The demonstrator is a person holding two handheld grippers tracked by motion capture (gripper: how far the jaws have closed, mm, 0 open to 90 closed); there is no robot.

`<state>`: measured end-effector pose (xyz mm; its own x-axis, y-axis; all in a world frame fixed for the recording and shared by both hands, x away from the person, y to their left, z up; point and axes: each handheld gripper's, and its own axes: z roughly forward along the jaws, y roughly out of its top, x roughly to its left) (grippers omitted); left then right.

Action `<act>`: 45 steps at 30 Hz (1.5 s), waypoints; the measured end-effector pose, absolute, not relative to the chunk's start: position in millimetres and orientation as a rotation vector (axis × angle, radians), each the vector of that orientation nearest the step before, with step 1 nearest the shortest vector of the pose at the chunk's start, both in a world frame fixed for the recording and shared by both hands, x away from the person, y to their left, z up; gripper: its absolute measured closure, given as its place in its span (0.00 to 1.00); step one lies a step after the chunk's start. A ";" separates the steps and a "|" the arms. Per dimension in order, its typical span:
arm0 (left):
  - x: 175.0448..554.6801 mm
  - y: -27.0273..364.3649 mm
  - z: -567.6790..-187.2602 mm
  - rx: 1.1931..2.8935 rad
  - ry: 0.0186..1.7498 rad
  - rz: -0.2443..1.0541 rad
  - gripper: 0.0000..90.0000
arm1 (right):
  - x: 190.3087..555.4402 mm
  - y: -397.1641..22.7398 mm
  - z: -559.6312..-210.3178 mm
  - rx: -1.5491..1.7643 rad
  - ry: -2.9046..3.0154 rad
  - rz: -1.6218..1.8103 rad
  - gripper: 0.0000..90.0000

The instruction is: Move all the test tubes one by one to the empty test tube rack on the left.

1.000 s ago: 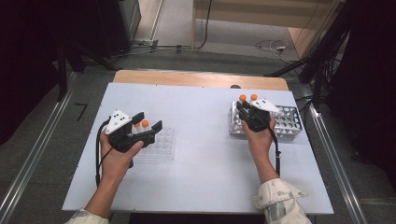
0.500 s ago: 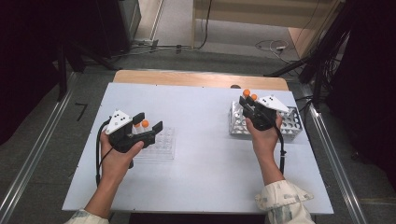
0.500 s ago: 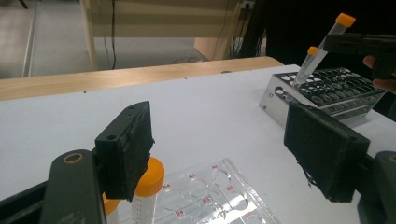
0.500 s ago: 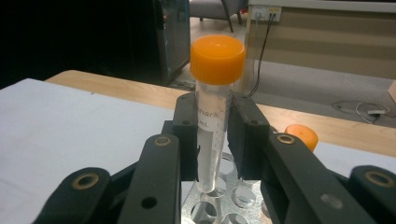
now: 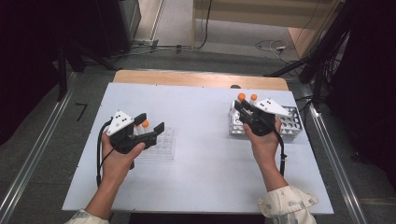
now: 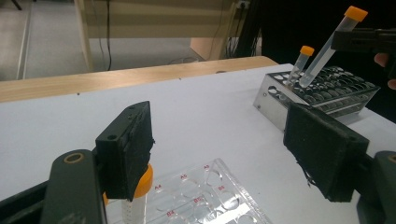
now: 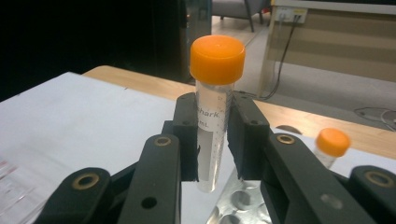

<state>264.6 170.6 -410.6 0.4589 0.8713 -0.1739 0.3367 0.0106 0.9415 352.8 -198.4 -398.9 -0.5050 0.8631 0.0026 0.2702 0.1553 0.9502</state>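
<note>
My right gripper [image 5: 241,107] [image 7: 213,142] is shut on a clear tube with an orange cap [image 7: 213,121] [image 5: 241,97]. It holds the tube tilted, the tip just above the holes of the metal rack [image 5: 290,122] [image 6: 273,100]. A second orange-capped tube [image 5: 253,98] [image 6: 301,60] [image 7: 330,145] stands in that rack. My left gripper [image 5: 150,123] [image 6: 219,149] hovers open over the clear plastic rack [image 5: 163,148] [image 6: 210,196]. An orange-capped tube [image 5: 145,124] [image 6: 140,191] stands in that rack beside the left jaw, partly hidden behind it.
Both racks rest on a white table [image 5: 201,158] with a wooden strip [image 5: 196,79] along its far edge. Metal rails run down the floor on both sides. Cables lie on the floor beyond the table.
My right hand has risen a little and shifted slightly right with the tube in its jaws. The left hand has stayed still.
</note>
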 end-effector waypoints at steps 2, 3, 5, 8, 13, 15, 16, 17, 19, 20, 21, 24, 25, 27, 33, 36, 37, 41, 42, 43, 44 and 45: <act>263.6 169.5 -409.8 1.562 1.084 0.578 0.28 | 348.5 -194.6 -399.3 1.055 1.892 1.359 0.80; 263.3 169.0 -409.6 1.561 1.081 0.579 0.28 | 346.1 -192.4 -399.3 1.049 1.900 1.359 0.80; 262.6 168.4 -409.0 1.564 1.077 0.574 0.28 | 342.3 -188.7 -399.5 1.036 1.920 1.363 0.80; 262.0 167.1 -408.9 1.568 1.068 0.558 0.28 | 337.0 -183.2 -400.5 1.018 1.945 1.371 0.80; 262.2 161.5 -410.3 1.591 1.051 0.531 0.23 | 330.6 -174.4 -404.5 0.996 1.989 1.380 0.80; 262.2 159.5 -410.7 1.607 1.044 0.530 0.22 | 327.9 -170.2 -407.0 0.987 2.011 1.383 0.80; 262.0 158.7 -411.0 1.610 1.039 0.530 0.22 | 326.6 -168.1 -408.4 0.978 2.024 1.381 0.80; 261.6 157.6 -411.1 1.612 1.036 0.531 0.22 | 324.9 -165.7 -409.8 0.976 2.035 1.384 0.80; 261.2 155.8 -411.4 1.615 1.023 0.532 0.22 | 322.4 -161.5 -412.9 0.958 2.056 1.380 0.80; 260.8 155.0 -411.5 1.618 1.017 0.535 0.22 | 321.6 -159.5 -414.4 0.953 2.066 1.380 0.80; 260.3 154.1 -411.4 1.619 1.013 0.536 0.23 | 320.5 -157.8 -416.0 0.951 2.076 1.377 0.80; 259.3 151.3 -411.8 1.624 1.003 0.534 0.23 | 317.0 -151.7 -420.8 0.933 2.107 1.370 0.80; 259.1 150.4 -412.0 1.627 0.999 0.532 0.23 | 315.6 -149.6 -422.4 0.926 2.118 1.367 0.80; 258.6 148.1 -412.8 1.635 0.988 0.530 0.23 | 312.6 -145.1 -425.1 0.908 2.141 1.363 0.80; 256.2 140.6 -414.7 1.645 0.959 0.531 0.26 | 303.8 -132.3 -432.2 0.862 2.195 1.364 0.80; 255.6 136.7 -415.8 1.648 0.944 0.521 0.27 | 299.3 -124.9 -435.4 0.833 2.216 1.370 0.80; 255.4 135.0 -416.3 1.654 0.945 0.519 0.27 | 297.7 -122.8 -436.1 0.825 2.222 1.372 0.80; 254.7 128.4 -418.5 1.664 0.930 0.513 0.28 | 291.7 -114.7 -439.3 0.790 2.242 1.393 0.80; 254.4 127.1 -419.0 1.667 0.924 0.515 0.29 | 290.4 -112.4 -440.2 0.785 2.249 1.396 0.80; 254.1 125.8 -419.5 1.667 0.921 0.516 0.29 | 289.0 -110.3 -441.0 0.782 2.257 1.396 0.80; 253.7 124.3 -420.2 1.667 0.918 0.512 0.30 | 288.1 -108.4 -441.8 0.771 2.268 1.400 0.80; 253.5 122.8 -421.0 1.669 0.913 0.507 0.31 | 286.7 -106.3 -442.6 0.770 2.276 1.401 0.80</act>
